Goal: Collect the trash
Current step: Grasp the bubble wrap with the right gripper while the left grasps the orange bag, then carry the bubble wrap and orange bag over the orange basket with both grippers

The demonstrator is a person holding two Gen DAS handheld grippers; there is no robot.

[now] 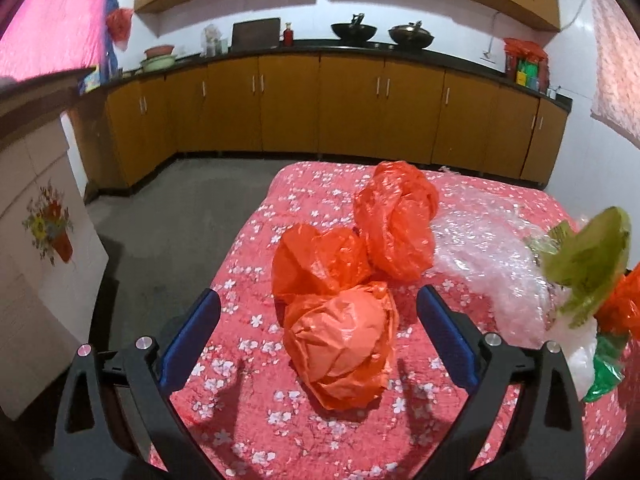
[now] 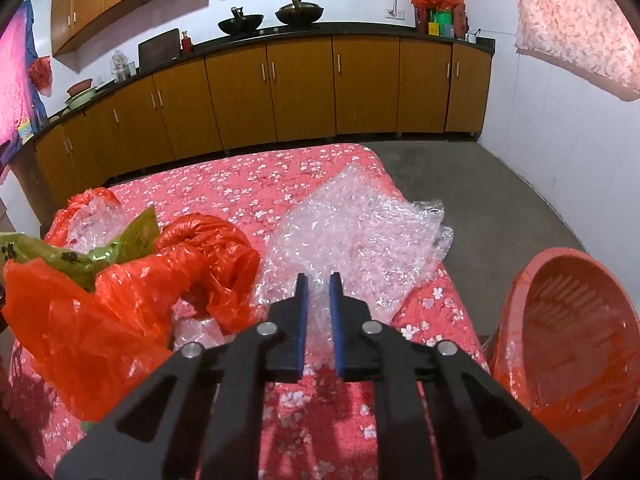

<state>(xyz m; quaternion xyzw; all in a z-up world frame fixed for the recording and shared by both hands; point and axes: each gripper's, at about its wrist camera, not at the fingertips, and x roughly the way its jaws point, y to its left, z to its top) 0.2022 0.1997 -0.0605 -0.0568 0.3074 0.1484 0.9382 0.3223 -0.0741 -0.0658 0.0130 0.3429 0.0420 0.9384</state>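
Observation:
Trash lies on a table with a red flowered cloth [image 1: 248, 400]. In the left wrist view three crumpled orange plastic bags sit in a cluster: a near one [image 1: 340, 344], a middle one [image 1: 316, 264] and a far one [image 1: 396, 220]. My left gripper [image 1: 318, 312] is open, its blue fingers on either side of the near bag. A clear bubble wrap sheet [image 2: 360, 232] lies to the right. My right gripper [image 2: 319, 284] is nearly shut, pinching the near edge of the bubble wrap. More orange [image 2: 132, 296] and green [image 2: 100, 248] plastic lies at the left of the right wrist view.
A red plastic basket [image 2: 568, 344] stands at the table's right side. Brown kitchen cabinets [image 1: 320, 108] with woks on the counter line the far wall. A white cardboard box [image 1: 36, 240] stands on the floor at the left. Grey floor surrounds the table.

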